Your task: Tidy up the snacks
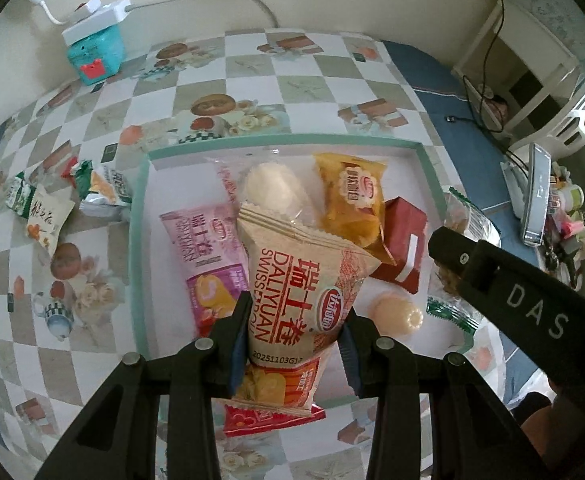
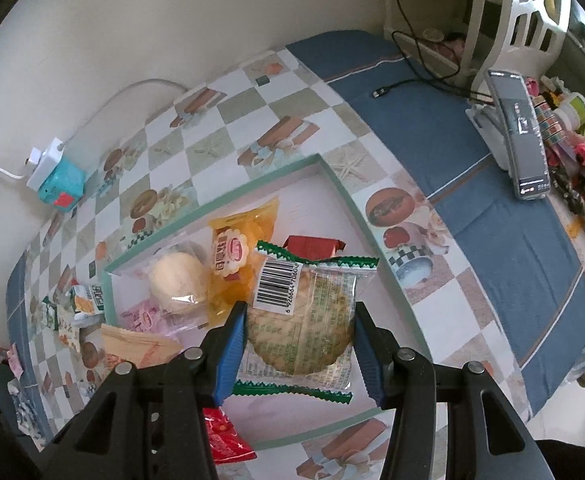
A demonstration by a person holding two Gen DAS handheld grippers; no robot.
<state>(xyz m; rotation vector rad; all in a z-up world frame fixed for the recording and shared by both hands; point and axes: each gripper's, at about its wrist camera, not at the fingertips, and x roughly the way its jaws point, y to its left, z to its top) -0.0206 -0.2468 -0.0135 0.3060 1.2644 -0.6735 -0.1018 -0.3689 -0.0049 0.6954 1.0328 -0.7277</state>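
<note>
My left gripper [image 1: 292, 344] is pinching the beige Swiss-roll pack [image 1: 304, 292]; the right gripper [image 2: 300, 344] is clamped on the clear cracker pack [image 2: 304, 320]. Both hang over the green-rimmed tray [image 1: 284, 145], w/ other snacks below. I'd lower each onto bare tray floor, apart, then release. Loose packs [image 1: 100, 188] remain outside, left of the tray.

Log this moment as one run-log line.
left gripper: shut on swiss roll packet | right gripper: shut on cookie packet | both over tray

Glossy plastic snack wrappers [image 1: 300, 296]
</note>
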